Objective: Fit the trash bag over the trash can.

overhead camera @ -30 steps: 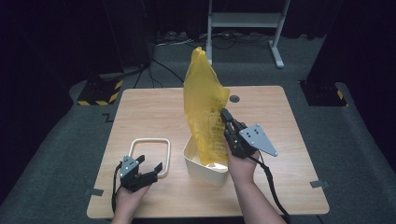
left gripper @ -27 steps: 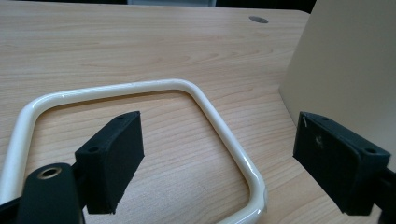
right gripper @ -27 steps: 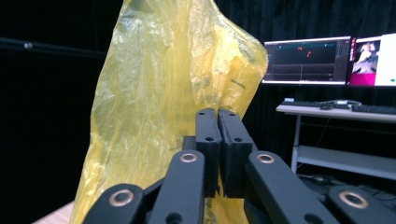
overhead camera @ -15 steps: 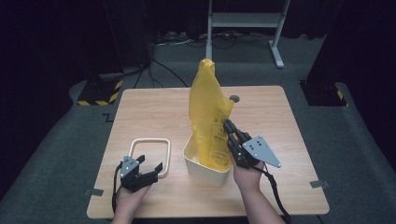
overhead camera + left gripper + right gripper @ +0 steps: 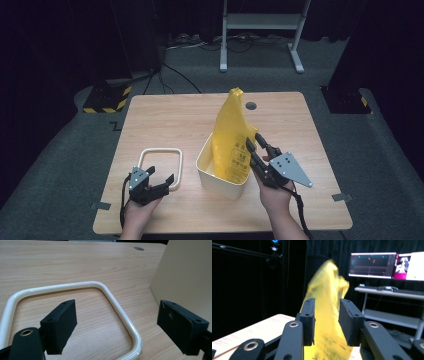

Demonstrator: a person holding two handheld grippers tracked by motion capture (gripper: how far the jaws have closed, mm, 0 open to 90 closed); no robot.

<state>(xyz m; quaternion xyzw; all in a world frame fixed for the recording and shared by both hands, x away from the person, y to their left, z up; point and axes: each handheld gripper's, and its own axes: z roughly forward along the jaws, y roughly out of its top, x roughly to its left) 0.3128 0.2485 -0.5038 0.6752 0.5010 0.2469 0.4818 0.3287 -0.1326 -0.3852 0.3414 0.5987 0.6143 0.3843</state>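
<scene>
The yellow bag (image 5: 233, 140) has sunk into the bin (image 5: 220, 172); the right gripper (image 5: 253, 142), jaws just opening, probably releases it. Light, limp film: pinch its top.

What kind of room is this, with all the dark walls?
Probably a lab or recording studio. A light wooden table stands on grey carpet amid black curtains, cables trail over the floor, and lit computer monitors sit on a desk behind.

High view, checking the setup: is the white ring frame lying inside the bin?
No, the white ring frame lies flat on the table left of the bin.
</scene>
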